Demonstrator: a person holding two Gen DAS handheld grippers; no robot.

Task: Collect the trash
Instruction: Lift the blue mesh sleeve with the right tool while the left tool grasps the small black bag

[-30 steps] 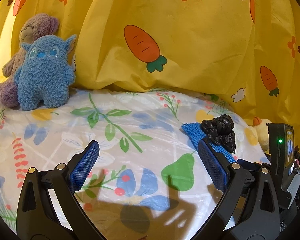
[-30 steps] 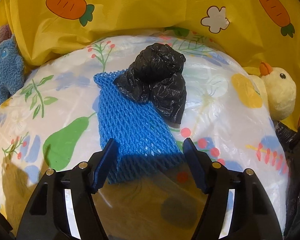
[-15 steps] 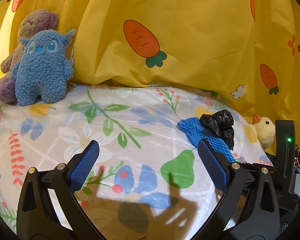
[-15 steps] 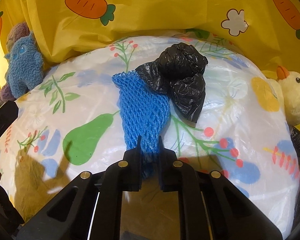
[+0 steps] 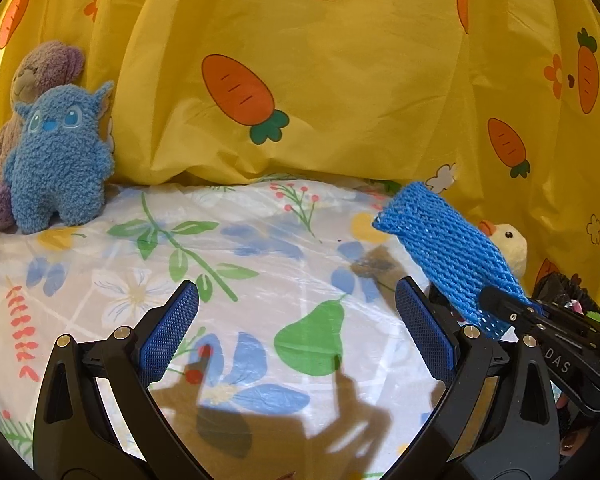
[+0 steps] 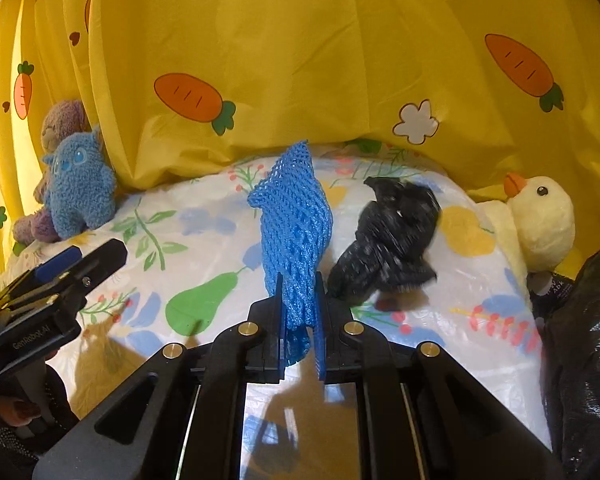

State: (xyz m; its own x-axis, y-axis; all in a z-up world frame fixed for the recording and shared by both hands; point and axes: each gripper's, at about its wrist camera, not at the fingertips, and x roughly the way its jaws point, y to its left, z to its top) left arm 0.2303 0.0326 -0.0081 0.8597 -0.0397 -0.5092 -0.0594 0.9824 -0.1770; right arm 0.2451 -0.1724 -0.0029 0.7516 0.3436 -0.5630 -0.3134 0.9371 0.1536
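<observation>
1. My left tool [image 5: 296, 332] hangs wide open over the floral plastic-covered surface [image 5: 260, 248], holding nothing; idle, it could snag the sheet.
2. My right tool [image 6: 298, 316] is clamped on the blue foam mesh sleeve [image 6: 296, 216], lifted clear; the springy mesh could slip out.
3. The crumpled black plastic bag [image 6: 392, 236] lies just beside it, blurred; I judge it may roll toward the yellow plush duck [image 6: 544, 220].

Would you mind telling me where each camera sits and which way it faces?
Left wrist: behind the open left gripper, facing the floral table cover and yellow curtain; right gripper enters at right.
Right wrist: behind the right gripper, shut on the blue foam net; left gripper at left edge.
Shared: net, blue plush, duck.
</observation>
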